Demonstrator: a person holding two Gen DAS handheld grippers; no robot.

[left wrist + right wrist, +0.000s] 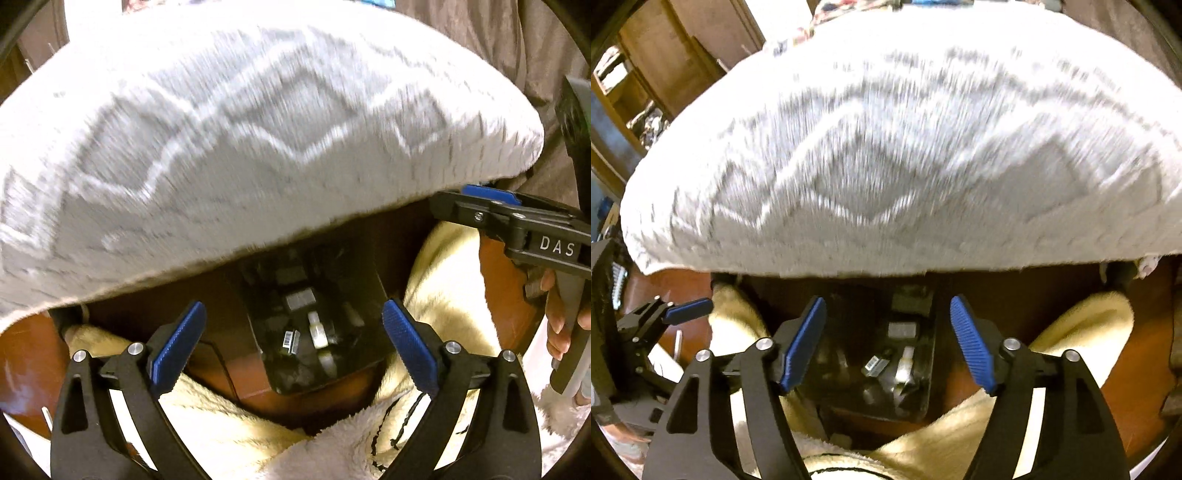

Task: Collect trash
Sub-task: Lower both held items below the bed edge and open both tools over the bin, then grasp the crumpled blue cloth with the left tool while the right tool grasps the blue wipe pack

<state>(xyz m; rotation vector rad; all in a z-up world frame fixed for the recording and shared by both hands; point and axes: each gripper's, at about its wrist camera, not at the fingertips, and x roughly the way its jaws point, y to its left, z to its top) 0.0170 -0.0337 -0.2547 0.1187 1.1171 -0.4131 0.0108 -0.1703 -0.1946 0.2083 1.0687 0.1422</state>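
Landmark: a black tray [369, 295] lay on a brown surface under the overhanging edge of a grey-and-white pillow [258, 129]; every place below is told from that tray.

Trash: small pieces lay inside the tray, among them a pale tube [317, 332] near the middle, a barcode scrap [290, 338] just left of it, and a grey packet [301, 299] beyond them toward the pillow. Blur hid what each piece was.

Tube axis: it ran lengthwise down the tray, roughly from the pillow side toward the cameras; in the right view the tube [905, 363] leaned a little off that line.

Left claw [293, 347]: spread wide and empty, hovering over the tray's near half, with tube and scrap seen between its blue pads. Whether it was above them or level with them I could not tell.

Right claw [888, 343]: also spread wide and empty, over the same near half, with the scrap [875, 365] and tube framed in its gap. Seen from the left camera, it came in from the tray's right side, close under the pillow edge.

Nearer claw: neither clearly; both framed the same pieces, so my judgement was that either could go straight forward and down.

Surroundings: a cream fleece [443, 277] lay bunched on both sides of the tray and at its near edge.

Risk, as judged: the fleece or the pillow edge could catch a pad on the way in.
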